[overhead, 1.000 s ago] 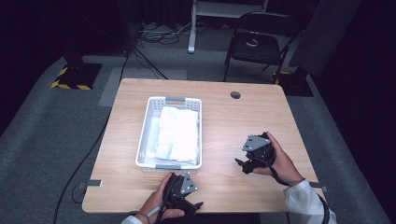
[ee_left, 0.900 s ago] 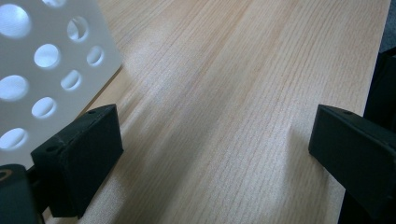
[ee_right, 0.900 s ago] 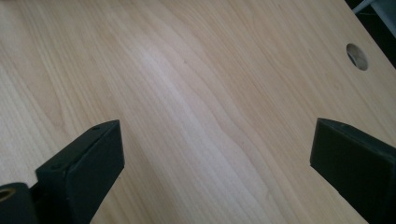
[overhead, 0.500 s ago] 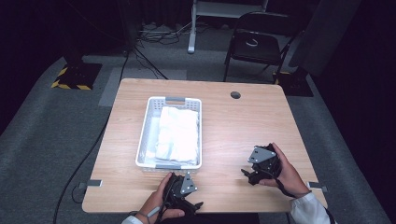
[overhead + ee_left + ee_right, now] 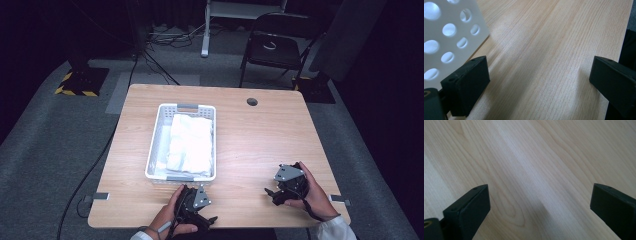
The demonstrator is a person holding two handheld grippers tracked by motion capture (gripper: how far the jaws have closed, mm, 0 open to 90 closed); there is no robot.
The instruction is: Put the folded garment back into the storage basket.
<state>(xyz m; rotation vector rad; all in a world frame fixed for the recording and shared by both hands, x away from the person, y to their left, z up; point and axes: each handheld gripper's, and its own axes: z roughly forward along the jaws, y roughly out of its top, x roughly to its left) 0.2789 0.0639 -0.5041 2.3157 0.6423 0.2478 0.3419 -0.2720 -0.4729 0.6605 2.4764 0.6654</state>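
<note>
A pale wooden table (image 5: 250,145) stands on grey carpet (image 5: 45,160), a black chair (image 5: 277,47) at upper right. A white basket (image 5: 155,155) of white cloths (image 5: 190,142) sits centre-left. At the bottom edge, the left gripper (image 5: 536,82) and right gripper (image 5: 539,205) have jaws spread wide, empty.

The table (image 5: 250,145) has a pale wood top with fine straight grain and a smooth, faintly sheeny finish. The basket (image 5: 156,145) is white perforated plastic, smooth and matt. The cloth (image 5: 190,142) inside it looks soft, white and rumpled. The left gripper (image 5: 537,72) and right gripper (image 5: 539,195) have matt black, slightly grainy jaws.
</note>
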